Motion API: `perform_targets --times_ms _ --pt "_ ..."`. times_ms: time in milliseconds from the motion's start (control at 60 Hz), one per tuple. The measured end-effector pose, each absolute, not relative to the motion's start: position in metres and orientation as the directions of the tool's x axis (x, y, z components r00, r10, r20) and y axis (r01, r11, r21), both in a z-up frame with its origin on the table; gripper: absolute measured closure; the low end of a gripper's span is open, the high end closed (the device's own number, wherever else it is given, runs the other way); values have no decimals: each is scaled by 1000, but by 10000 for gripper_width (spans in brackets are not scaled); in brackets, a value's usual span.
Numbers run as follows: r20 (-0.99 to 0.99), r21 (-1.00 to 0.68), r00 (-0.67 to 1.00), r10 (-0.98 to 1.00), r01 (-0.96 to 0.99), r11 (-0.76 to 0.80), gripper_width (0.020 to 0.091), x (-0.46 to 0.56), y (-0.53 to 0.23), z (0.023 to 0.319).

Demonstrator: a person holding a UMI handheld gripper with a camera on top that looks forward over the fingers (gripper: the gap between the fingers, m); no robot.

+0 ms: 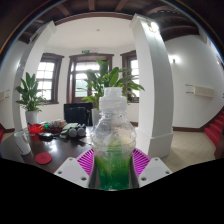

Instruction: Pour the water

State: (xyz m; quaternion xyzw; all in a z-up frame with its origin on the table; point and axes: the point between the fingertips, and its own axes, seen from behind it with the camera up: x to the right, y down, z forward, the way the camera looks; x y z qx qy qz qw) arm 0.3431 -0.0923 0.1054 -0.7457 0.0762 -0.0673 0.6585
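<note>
The claw (113, 160) is clenched on 1 clear bottle (113, 140) of green liquid, held upright above the table (60, 150), and tipping it too quickly could splash liquid past any receiving vessel.

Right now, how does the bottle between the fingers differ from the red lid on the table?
The bottle stands upright and tall between the gripper fingers; the red lid lies flat and low on the table. The bottle is clear with green liquid; the lid is opaque red.
</note>
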Motion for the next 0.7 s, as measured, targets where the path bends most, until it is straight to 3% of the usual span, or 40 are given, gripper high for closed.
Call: perform_targets --times_ms 100,150,167,417,567,700 --pt "-3 -995 972 -236 -28 -99 765 352 -94 108" --pt "18 -994 971 -240 -9 -113 767 352 -94 109" --pt "22 -993 971 -238 -7 -120 796 351 -94 108" --pt "184 -970 949 -255 134 -201 800 341 -89 116" --pt "516 -843 843 -150 469 -263 799 293 -63 141" --pt "812 -575 582 -45 783 -237 800 227 -29 164"
